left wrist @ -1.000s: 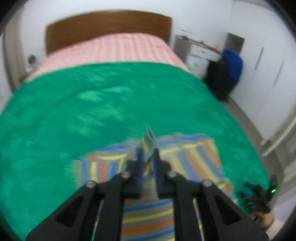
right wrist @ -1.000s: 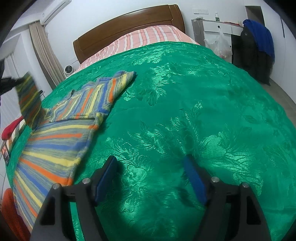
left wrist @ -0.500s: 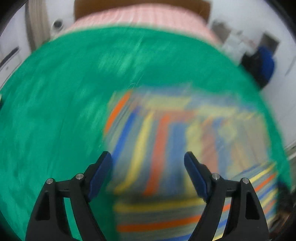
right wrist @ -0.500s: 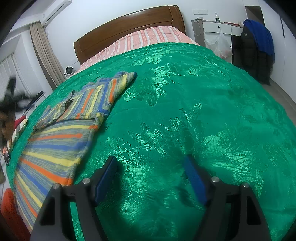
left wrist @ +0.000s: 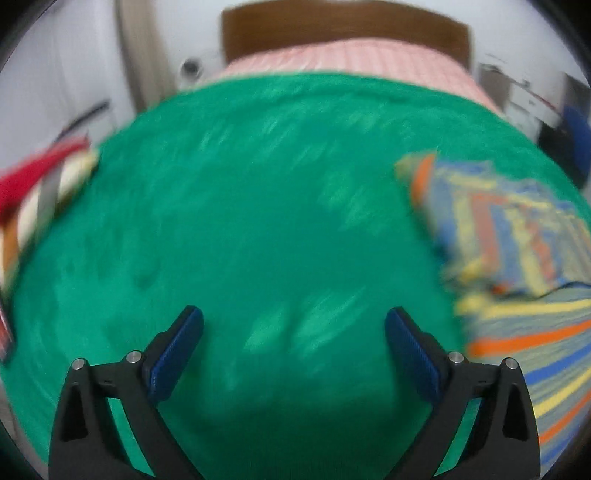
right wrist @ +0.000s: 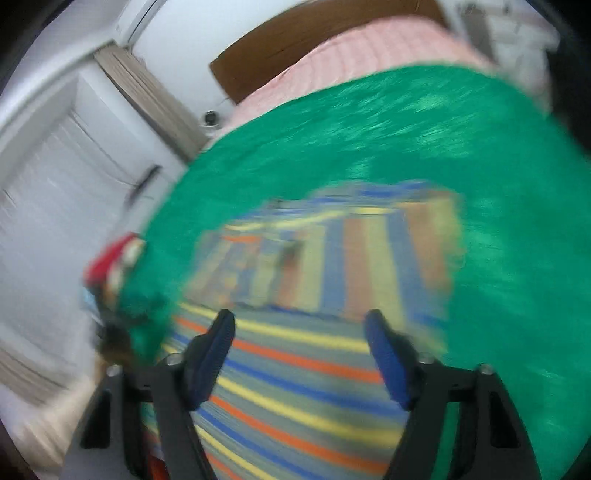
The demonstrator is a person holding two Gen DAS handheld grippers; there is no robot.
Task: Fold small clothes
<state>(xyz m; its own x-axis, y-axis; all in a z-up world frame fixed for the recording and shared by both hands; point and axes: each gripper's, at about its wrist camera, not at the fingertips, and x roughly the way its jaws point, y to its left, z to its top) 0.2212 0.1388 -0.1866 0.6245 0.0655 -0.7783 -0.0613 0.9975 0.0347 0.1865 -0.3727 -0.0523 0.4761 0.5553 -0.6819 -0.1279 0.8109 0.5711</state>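
Left wrist view, blurred. My left tool (left wrist: 293, 325) has its blue pads (left wrist: 173, 354) spread wide; the jaws have just been opening and nothing lies between them, only the green bedspread (left wrist: 240, 221) below. The striped garment (left wrist: 517, 280) sits off to the right of the tool, partly folded: an upper flap with stripes running up and down lies over a lower part with stripes running across. The right pad is near the garment's left edge; I cannot tell whether it touches. At the left edge of the bed I see a red and white item (left wrist: 40, 177), too smeared to identify. Beyond the bedspread: a pink striped sheet (left wrist: 347, 62) and a brown wooden headboard (left wrist: 343, 26).

Right wrist view, also blurred. My right tool (right wrist: 300, 334) is over the striped garment (right wrist: 314, 280), which lies on the green bedspread (right wrist: 461, 147) and fills the middle of the frame. The jaws have just been closing, yet they stand apart with a clear gap. The cloth shows below and between the pads; I see no pad pressing on it, so I record the tool as not gripping. The folded flap lies ahead of the fingertips, the cross-striped part beneath them. Curtain (right wrist: 147, 99) and headboard (right wrist: 295, 40) are in the background, red item (right wrist: 107, 258) at left.
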